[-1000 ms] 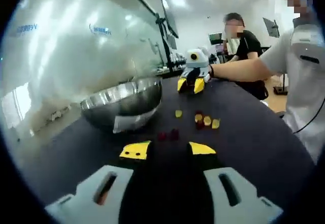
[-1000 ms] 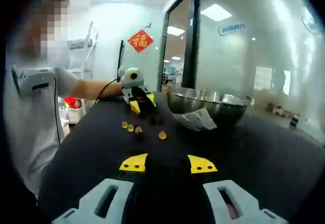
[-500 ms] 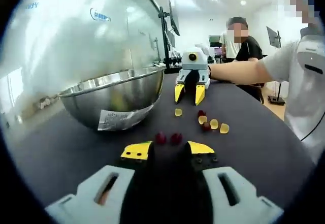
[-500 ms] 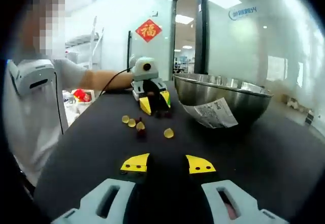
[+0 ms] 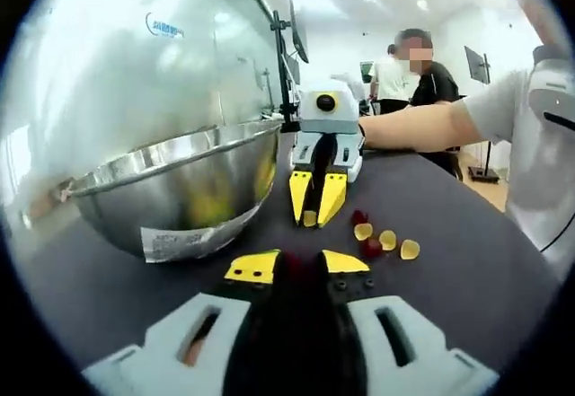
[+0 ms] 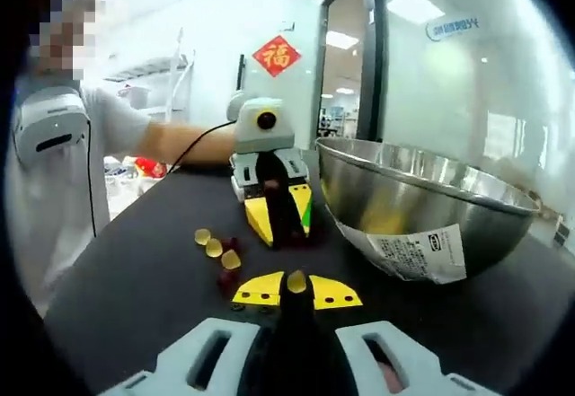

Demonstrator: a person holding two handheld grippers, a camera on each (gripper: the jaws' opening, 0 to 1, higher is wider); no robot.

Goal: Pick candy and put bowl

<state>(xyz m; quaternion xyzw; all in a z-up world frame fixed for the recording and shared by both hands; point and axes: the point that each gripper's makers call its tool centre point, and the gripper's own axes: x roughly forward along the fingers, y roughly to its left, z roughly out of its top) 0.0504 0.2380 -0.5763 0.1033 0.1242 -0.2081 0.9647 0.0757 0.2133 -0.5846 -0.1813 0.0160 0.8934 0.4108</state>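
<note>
Right gripper [image 6: 296,290] fingers pinch a yellow candy [image 6: 296,280]; left gripper [image 5: 301,266] fingers straddle dark candies, grip unclear.

The steel bowl [image 5: 180,194] takes up one side of the dark desk [image 5: 467,270], its wall rising just beside both grippers and closing that flank. The left gripper [image 5: 296,265] and right gripper [image 6: 296,292] face each other nose to nose, each blocking the other's path straight ahead. Loose candies [image 5: 386,240] lie scattered on the side away from the bowl. Past them the desk runs bare toward its edge, where a person's arm [image 5: 418,127] reaches in.
</note>
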